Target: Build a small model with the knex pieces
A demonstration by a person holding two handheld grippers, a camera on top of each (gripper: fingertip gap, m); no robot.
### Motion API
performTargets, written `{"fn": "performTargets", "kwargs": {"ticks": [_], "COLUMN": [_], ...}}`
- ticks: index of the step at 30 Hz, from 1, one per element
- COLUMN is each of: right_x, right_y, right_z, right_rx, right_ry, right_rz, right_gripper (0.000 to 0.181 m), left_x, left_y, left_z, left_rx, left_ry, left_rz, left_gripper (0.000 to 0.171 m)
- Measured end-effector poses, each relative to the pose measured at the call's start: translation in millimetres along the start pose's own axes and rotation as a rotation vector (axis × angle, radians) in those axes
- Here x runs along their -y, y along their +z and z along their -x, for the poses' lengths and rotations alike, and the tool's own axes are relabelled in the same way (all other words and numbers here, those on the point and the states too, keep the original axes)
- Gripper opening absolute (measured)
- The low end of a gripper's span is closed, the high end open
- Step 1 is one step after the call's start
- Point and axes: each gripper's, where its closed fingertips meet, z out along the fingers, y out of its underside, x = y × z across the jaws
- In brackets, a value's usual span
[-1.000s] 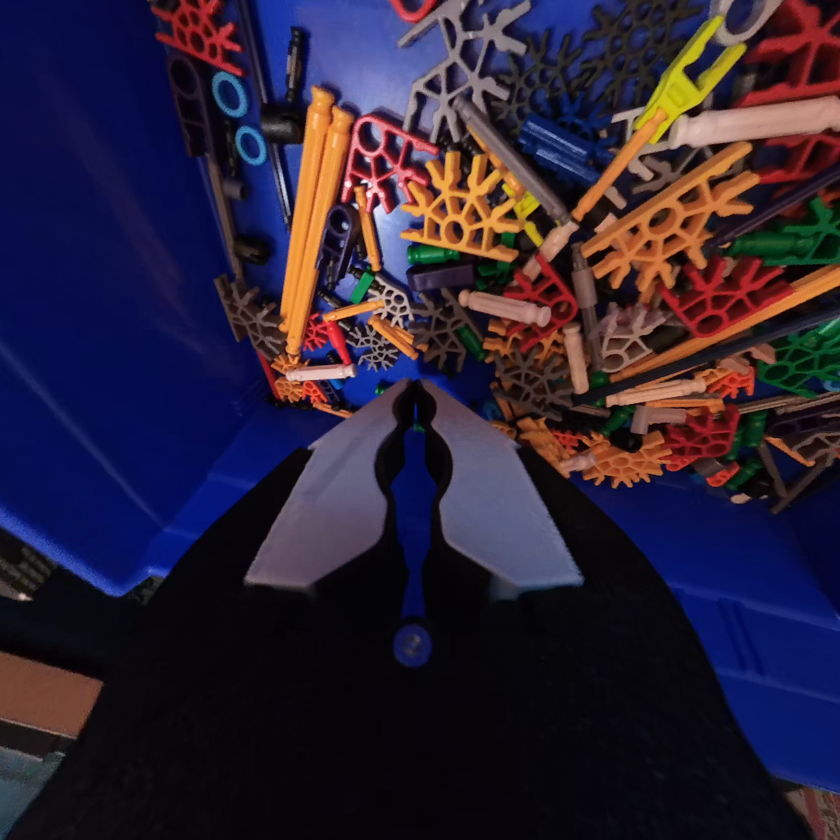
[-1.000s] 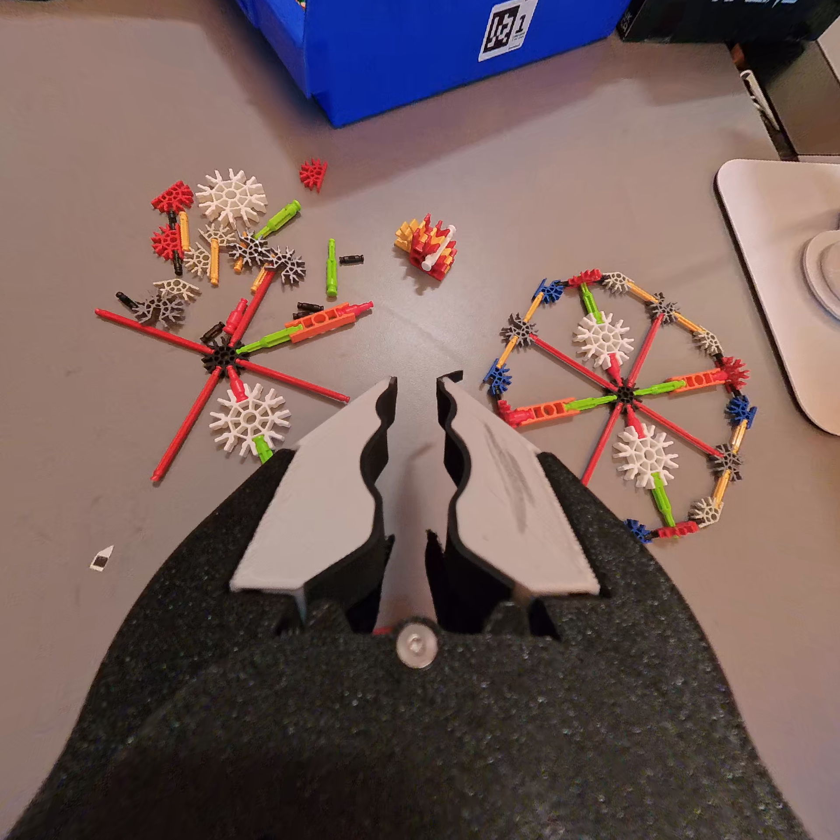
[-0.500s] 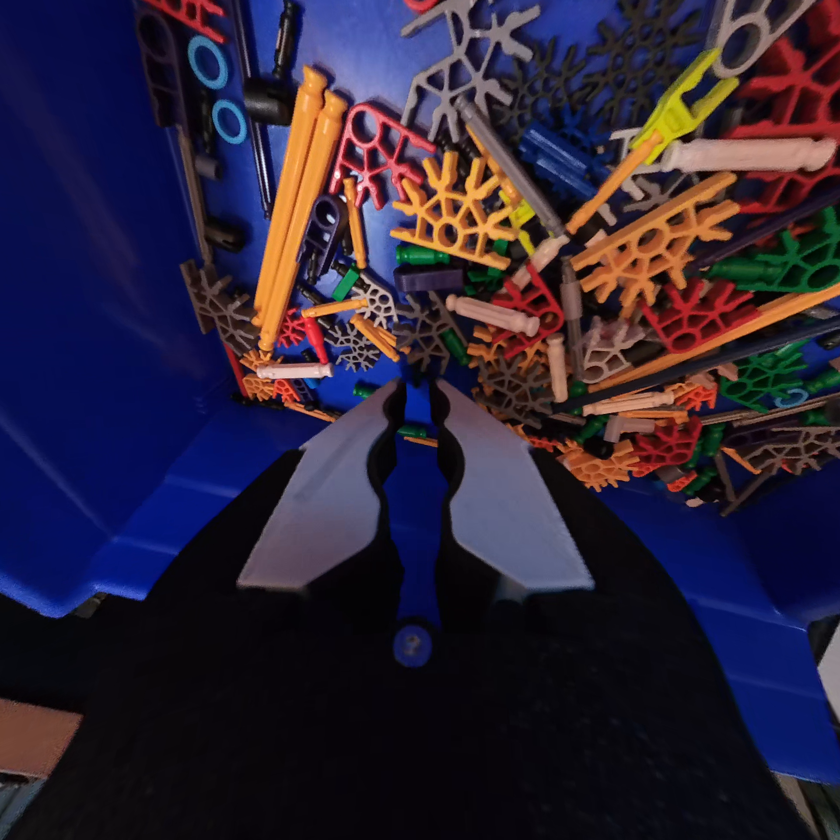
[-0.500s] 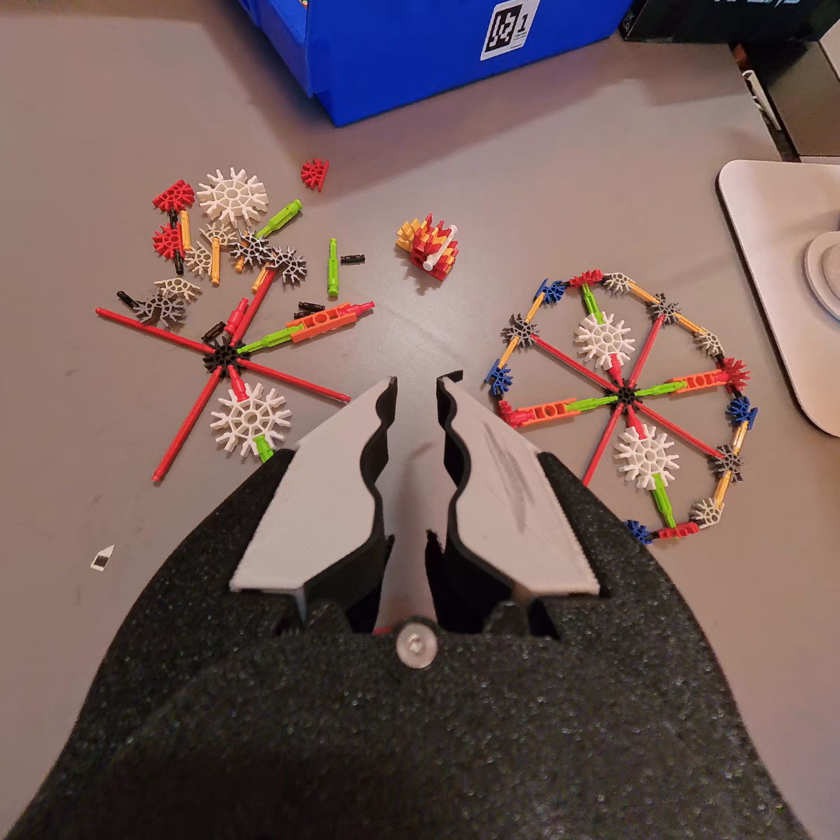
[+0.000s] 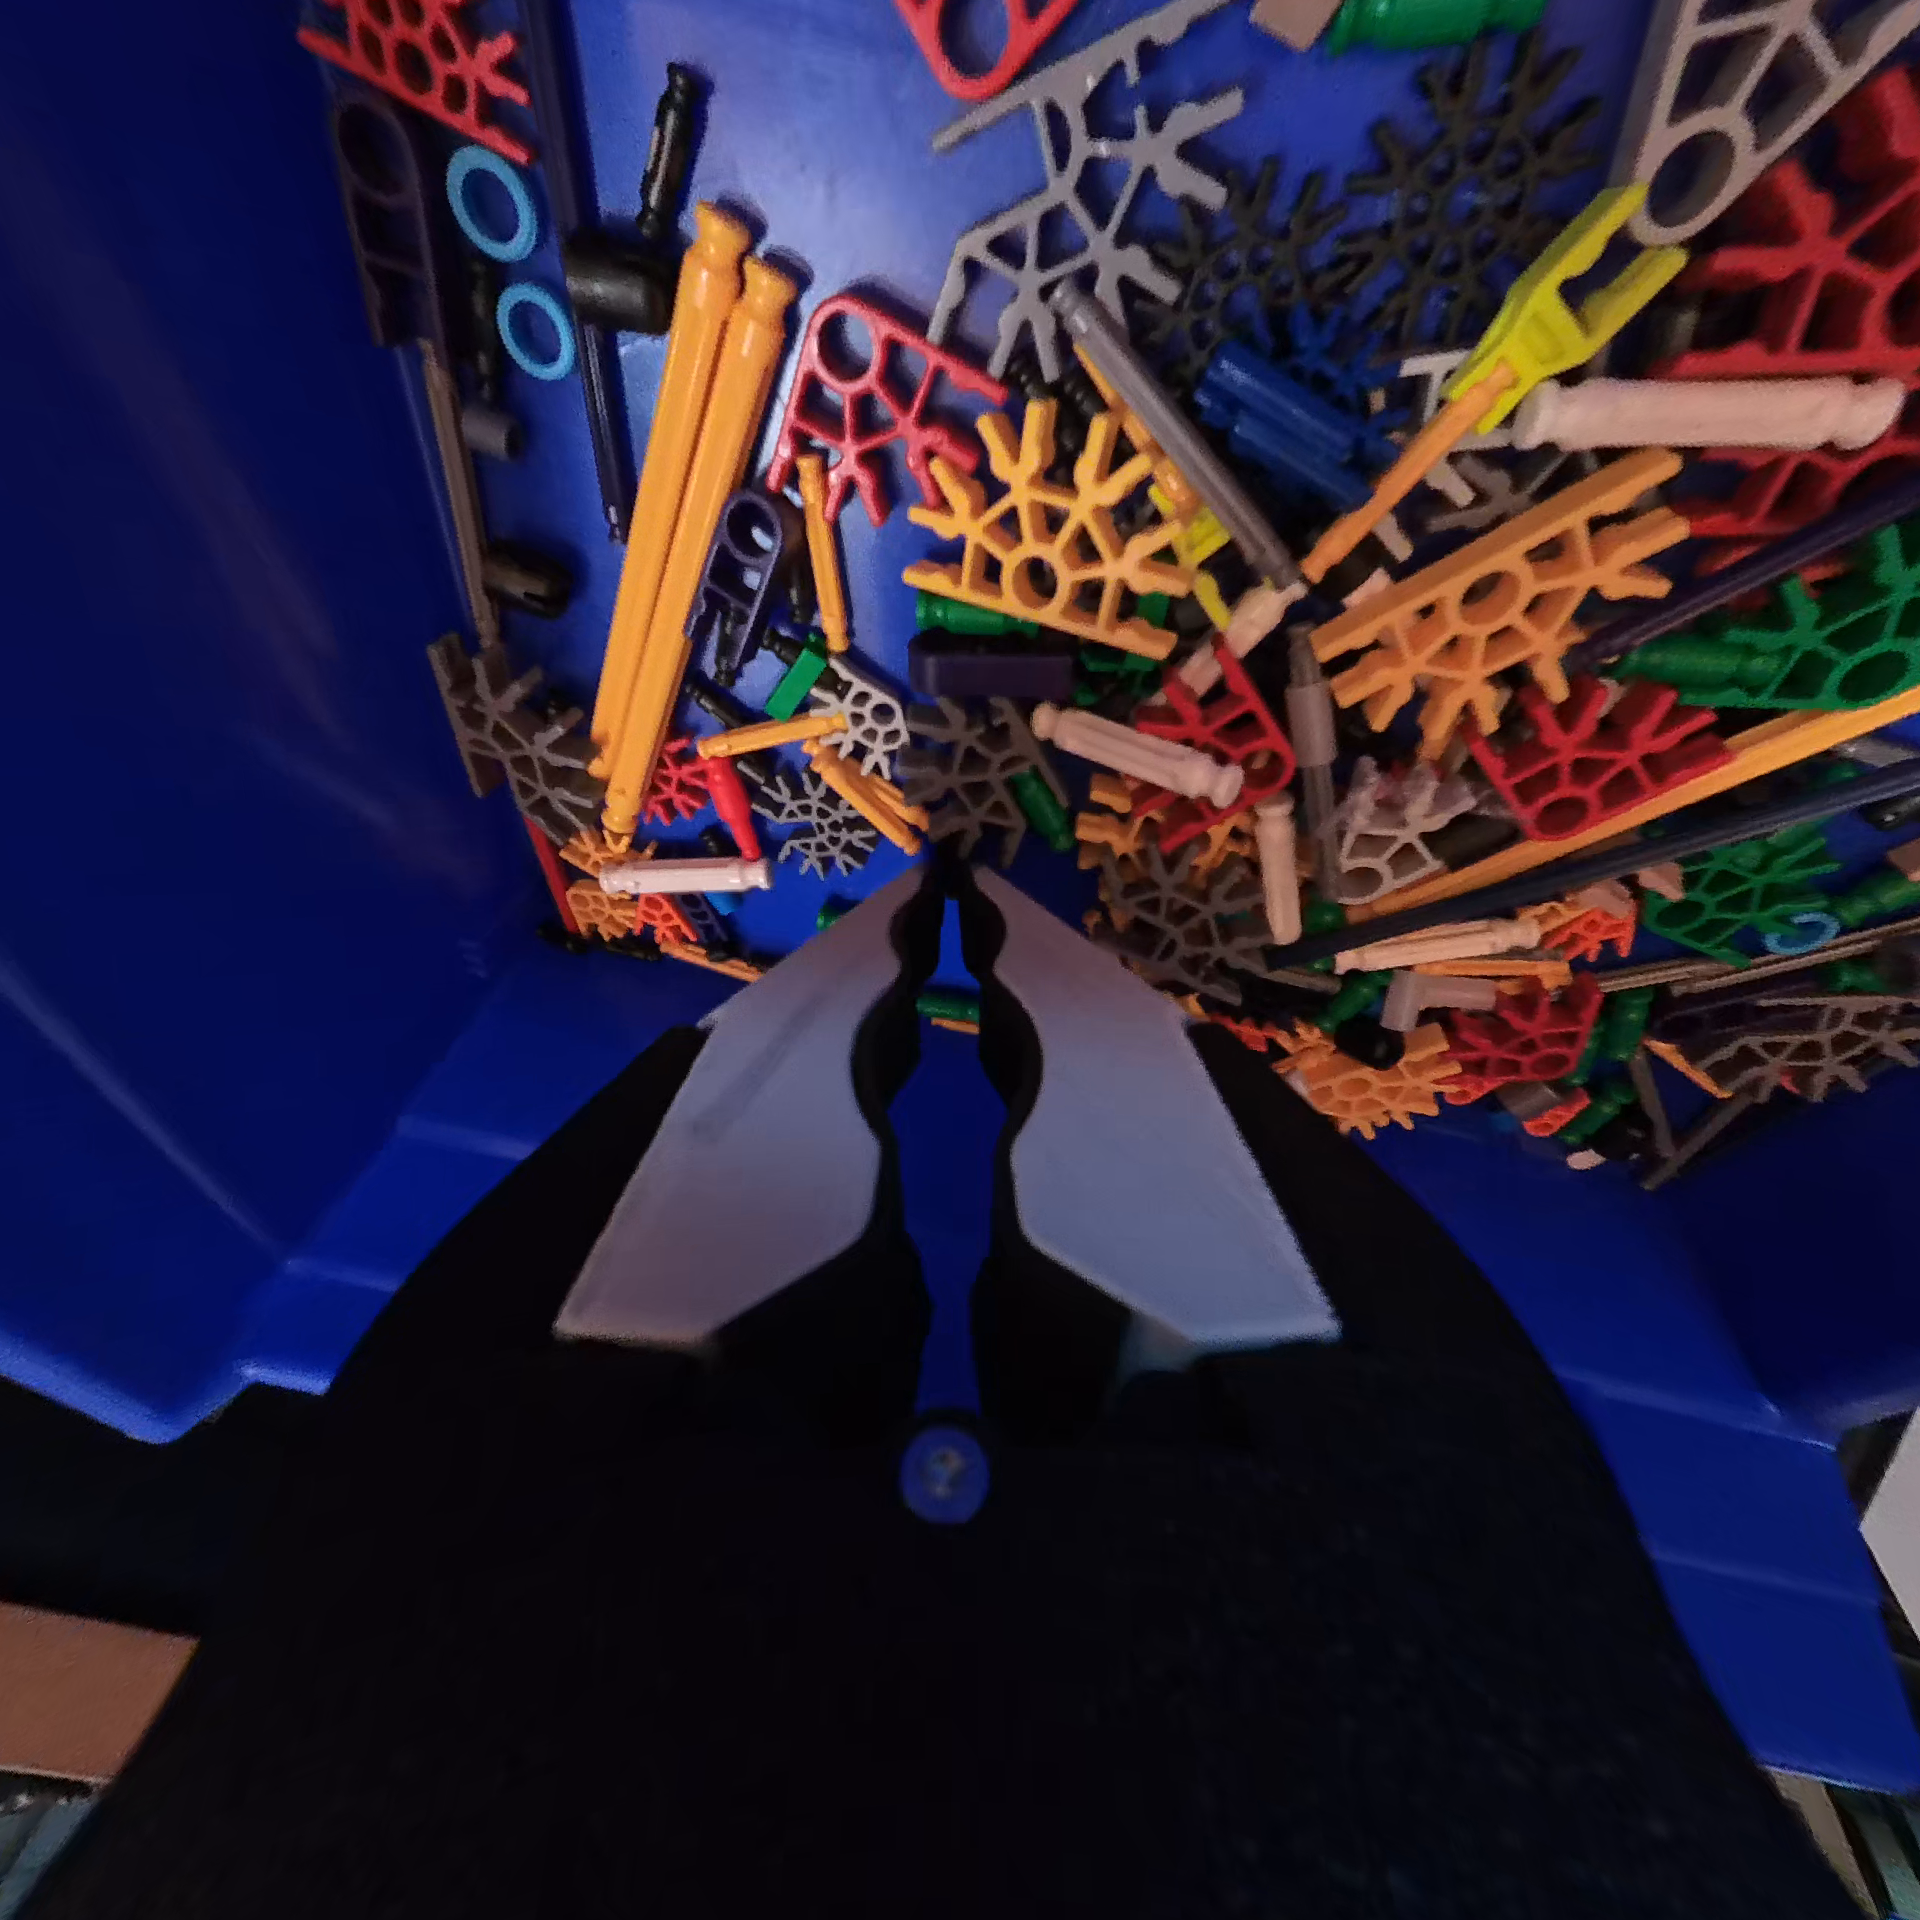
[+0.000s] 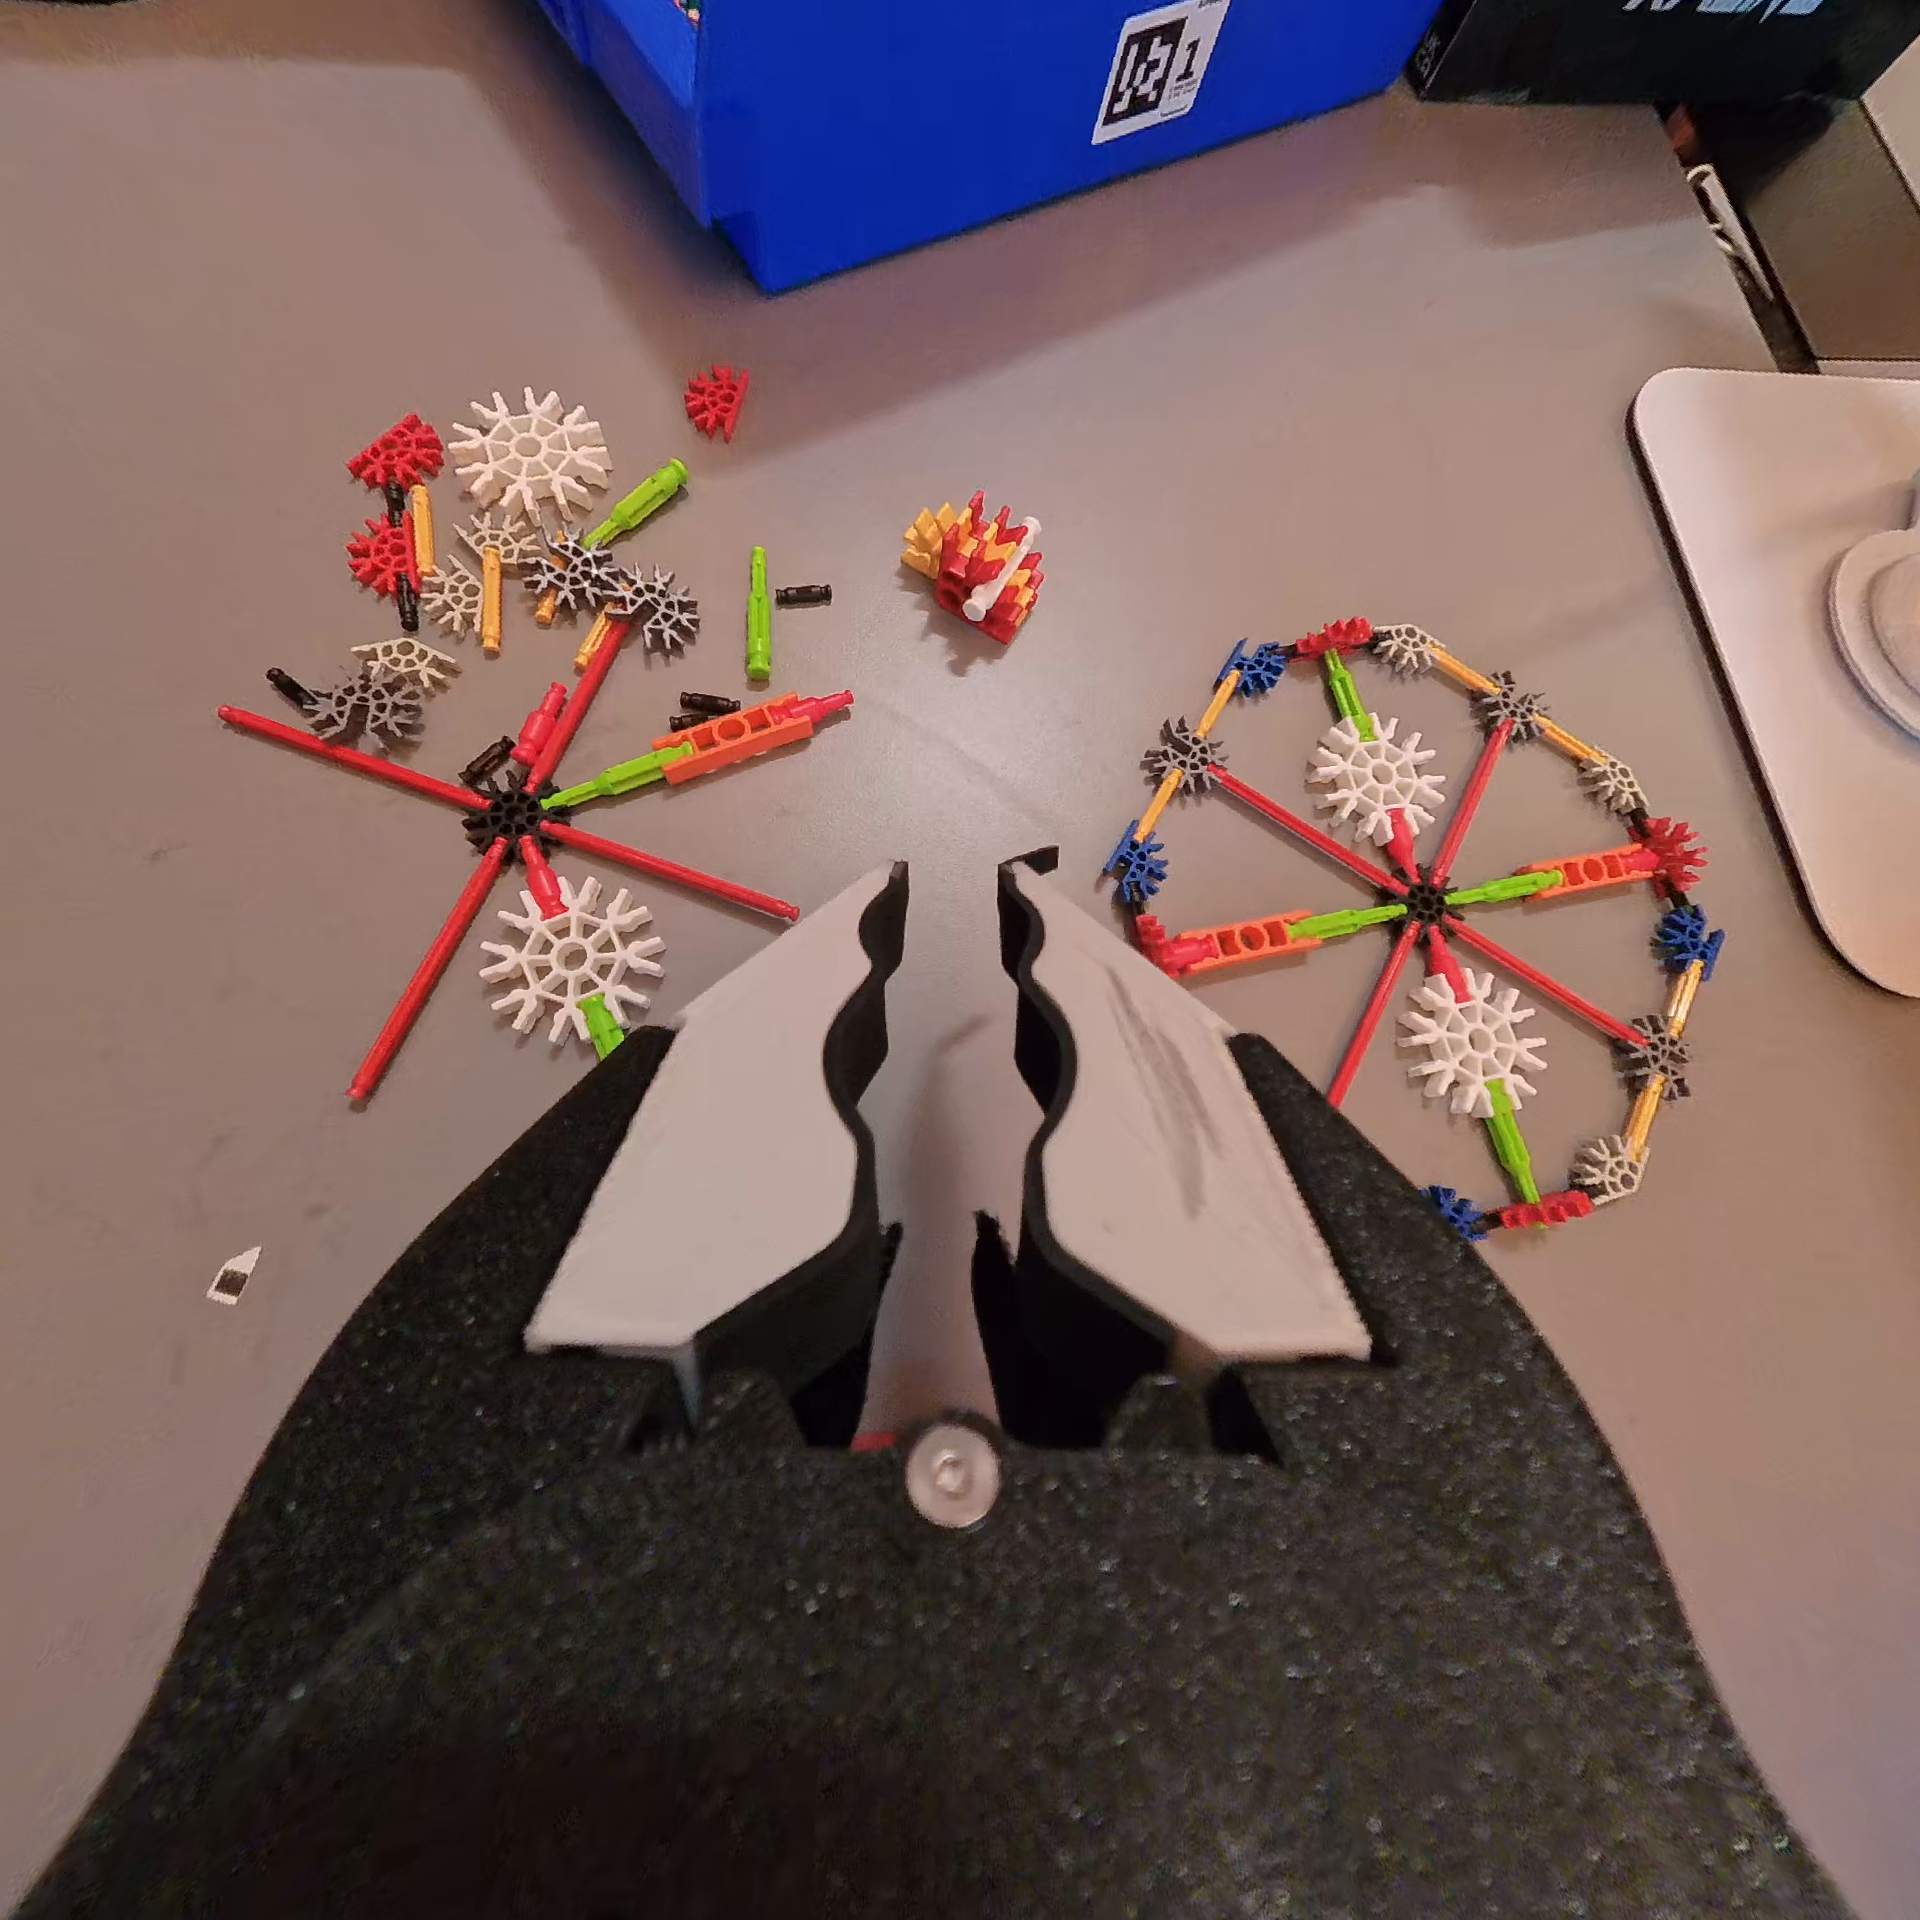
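Observation:
My left gripper (image 5: 948, 878) is inside a blue bin (image 5: 208, 727) full of mixed plastic construction rods and connectors. Its fingertips are closed together just under a dark grey snowflake connector (image 5: 971, 774). I cannot tell whether they pinch its edge. A green rod (image 5: 940, 1006) lies on the bin floor behind the fingers. My right gripper (image 6: 951, 868) is open and empty, hovering over the grey table. It sits between a part-built spoke assembly with a black hub (image 6: 509, 816) on the left and a finished wheel (image 6: 1423, 904) on the right.
Loose connectors and rods (image 6: 530, 457) lie at the table's left. A small stack of red and yellow connectors (image 6: 982, 577) sits at the centre. The blue bin's outer wall (image 6: 935, 156) is at the back. A white pad (image 6: 1787, 623) and a black box (image 6: 1662, 52) are at the right. Across from one pair of fingers to the other is roughly 40 cm.
The left fingers were shut, opened a little half a second ago, and have closed again at the dark grey connector. The right gripper has not moved.

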Motion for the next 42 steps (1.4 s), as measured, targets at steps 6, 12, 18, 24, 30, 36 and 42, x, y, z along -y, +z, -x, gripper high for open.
{"fn": "performTargets", "kwargs": {"ticks": [6,12,18,24,30,36,42], "right_x": [0,0,2,5,5,7,8], "right_y": [1,1,-3,-18,-29,-29,-28], "right_z": [1,0,-3,-22,-37,-34,-31], "right_rx": [0.002,-0.001,-0.021,-0.098,-0.157,-0.153,-0.143], "right_ry": [-0.002,-0.003,-0.002,0.046,0.089,0.078,0.067], "right_rz": [0.003,0.002,-0.004,-0.042,-0.065,-0.067,-0.066], "right_gripper": [0.017,0.017,0.017,0.017,0.017,0.017,0.017], "left_x": [-3,1,48,108,144,160,161], "left_y": [-16,-53,-137,-181,-147,-101,-91], "left_z": [3,-7,-70,-177,-272,-297,-292], "left_rx": [0.017,0.026,0.095,0.102,-0.01,-0.07,-0.087], "left_ry": [-0.027,-0.028,0.136,0.406,0.606,0.634,0.596], "left_rz": [-0.062,-0.169,-0.372,-0.499,-0.473,-0.411,-0.416], "left_gripper": [0.001,0.002,0.002,0.001,0.002,0.003,0.015]}}
